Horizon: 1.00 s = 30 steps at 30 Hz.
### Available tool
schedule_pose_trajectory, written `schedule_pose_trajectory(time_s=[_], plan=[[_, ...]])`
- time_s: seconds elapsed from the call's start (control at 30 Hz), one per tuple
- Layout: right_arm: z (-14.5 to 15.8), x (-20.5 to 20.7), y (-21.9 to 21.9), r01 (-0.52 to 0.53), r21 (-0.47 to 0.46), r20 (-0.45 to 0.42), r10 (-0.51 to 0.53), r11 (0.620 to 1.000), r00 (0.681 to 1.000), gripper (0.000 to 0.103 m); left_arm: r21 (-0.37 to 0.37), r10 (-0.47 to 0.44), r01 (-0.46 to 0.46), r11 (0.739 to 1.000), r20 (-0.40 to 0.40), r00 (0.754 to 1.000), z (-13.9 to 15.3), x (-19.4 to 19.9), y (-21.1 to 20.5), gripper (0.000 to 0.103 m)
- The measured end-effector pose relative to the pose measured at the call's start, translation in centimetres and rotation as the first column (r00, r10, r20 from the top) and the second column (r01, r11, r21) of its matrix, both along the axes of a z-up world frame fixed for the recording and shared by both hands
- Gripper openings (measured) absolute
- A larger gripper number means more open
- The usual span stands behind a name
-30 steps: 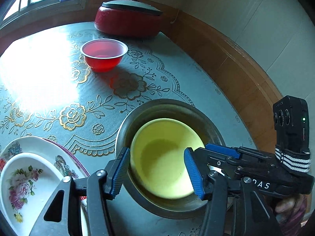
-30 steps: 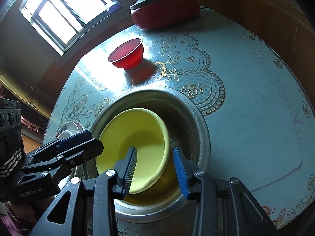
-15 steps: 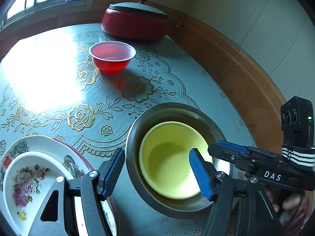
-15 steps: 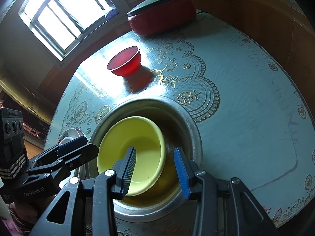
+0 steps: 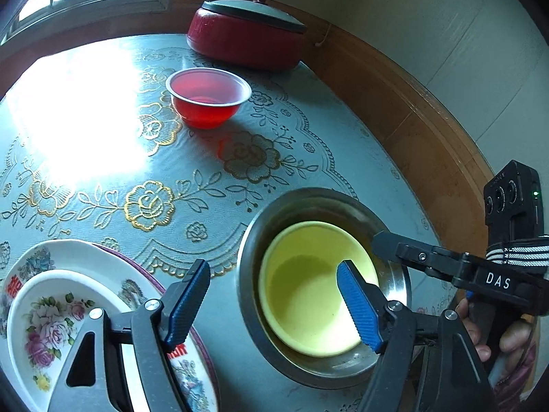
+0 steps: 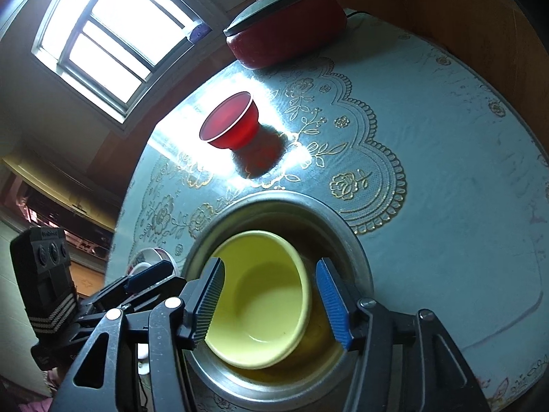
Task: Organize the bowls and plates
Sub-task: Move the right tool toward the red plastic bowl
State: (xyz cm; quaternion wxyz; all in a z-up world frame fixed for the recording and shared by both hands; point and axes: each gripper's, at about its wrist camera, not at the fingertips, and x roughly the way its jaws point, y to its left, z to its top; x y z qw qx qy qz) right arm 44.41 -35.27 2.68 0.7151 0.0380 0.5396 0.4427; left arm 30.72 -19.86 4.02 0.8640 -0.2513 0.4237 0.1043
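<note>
My table point(image 5: 308, 110) is round, covered in a pale blue cloth patterned with gold and grey flowers, and pushed up against wooden wainscoting under a light wall; a window point(image 6: 113, 34) throws a hard glare across the cloth. At the far edge sits a red electric pot point(image 5: 245, 39) with a dark lid. Nearer the middle stands a translucent red bowl point(image 5: 207, 98), apart from everything else. Close to me a steel basin point(image 6: 357, 250) holds a yellow bowl point(image 6: 260, 295), which leans against the basin's inner wall. My right claw point(image 6: 271, 300) is spread wide above that yellow bowl, gripping nothing. My left claw point(image 5: 272, 304) is spread as well, one finger over the yellow bowl and the other over the plates. Only my left camera shows those plates properly: a white rose-patterned dish point(image 5: 41, 319) resting on a larger flowered plate point(image 5: 79, 255), just beside the basin. My right camera catches merely a sliver of them behind the left claw, but it alone shows the full window.
</note>
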Motion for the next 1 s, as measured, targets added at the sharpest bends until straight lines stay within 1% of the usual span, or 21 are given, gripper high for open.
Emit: schedule_pose_trajectory(time_s=[0.3, 0.43, 0.5, 0.67, 0.8, 0.97, 1.0], plan=[[-0.3, 2.5, 2.8, -0.019, 0.076, -0.107, 0.027, 0.997, 0.994, 0.056, -0.070, 0.100, -0.100, 0.993, 0.004, 0.995, 0.3, -0.2, 4.0, 0.077], [0.0, 3.9, 4.5, -0.021, 0.129, -0.161, 0.042, 0.991, 0.986, 0.056, -0.129, 0.151, -0.147, 0.981, 0.021, 0.988, 0.5, -0.4, 6.3, 0.077], [0.1, 4.6, 5.3, -0.023, 0.157, -0.186, 0.053, 0.987, 0.981, 0.056, -0.154, 0.179, -0.172, 0.973, 0.034, 0.983, 0.7, -0.4, 7.3, 0.080], [0.0, 6.0, 7.6, -0.016, 0.185, -0.234, 0.060, 0.983, 0.970, 0.056, -0.179, 0.231, -0.221, 0.959, 0.039, 0.972, 1.2, -0.1, 9.2, 0.080], [-0.6, 7.2, 9.3, 0.000, 0.194, -0.269, 0.053, 0.981, 0.962, 0.056, -0.238, 0.252, -0.240, 0.941, 0.020, 0.968, 0.8, 0.6, 10.7, 0.080], [-1.2, 8.5, 10.9, 0.025, 0.195, -0.298, 0.035, 0.981, 0.954, 0.056, -0.314, 0.298, -0.284, 0.906, -0.004, 0.954, -0.2, 1.4, 12.6, 0.081], [-1.3, 8.7, 11.2, 0.030, 0.195, -0.300, 0.031, 0.980, 0.953, 0.056, -0.326, 0.309, -0.294, 0.898, -0.006, 0.951, -0.4, 1.5, 13.0, 0.083]])
